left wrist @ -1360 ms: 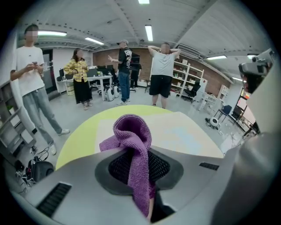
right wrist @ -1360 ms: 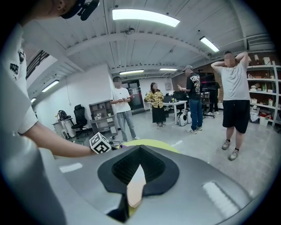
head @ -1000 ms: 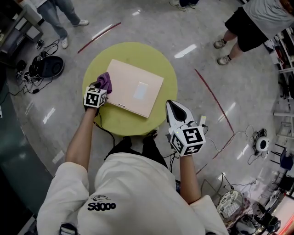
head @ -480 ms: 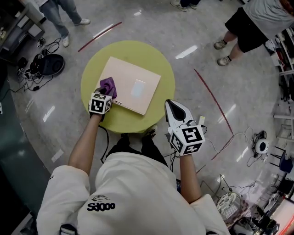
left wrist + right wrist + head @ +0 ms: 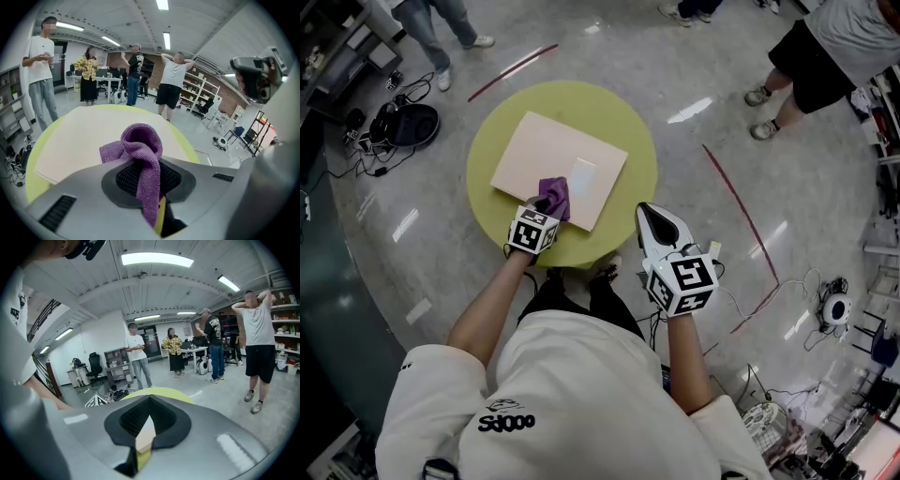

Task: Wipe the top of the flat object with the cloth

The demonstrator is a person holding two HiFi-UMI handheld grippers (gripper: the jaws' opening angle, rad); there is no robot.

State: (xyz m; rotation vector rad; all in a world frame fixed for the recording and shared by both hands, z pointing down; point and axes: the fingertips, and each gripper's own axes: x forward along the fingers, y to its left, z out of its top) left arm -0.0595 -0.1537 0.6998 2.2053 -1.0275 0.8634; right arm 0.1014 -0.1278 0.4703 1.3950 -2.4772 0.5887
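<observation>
A flat beige board (image 5: 544,159) lies on the round yellow-green table (image 5: 628,141). My left gripper (image 5: 546,204) is shut on a purple cloth (image 5: 555,195), which rests on the board near its front edge. In the left gripper view the cloth (image 5: 140,154) bunches out between the closed jaws, with the board (image 5: 79,136) spread beyond it. My right gripper (image 5: 656,223) hangs shut and empty at the table's near right rim, off the board. Its own view shows the closed jaws (image 5: 147,425) with only a sliver of the table (image 5: 159,392) past them.
Several people (image 5: 173,79) stand around the room on the polished floor. Cables and a black device (image 5: 408,127) lie left of the table. Red tape lines (image 5: 741,216) mark the floor to the right. Shelving (image 5: 115,364) stands far back.
My left gripper has dragged the purple cloth along the board's front edge from its left corner toward the right. The right gripper has stayed where it was.
</observation>
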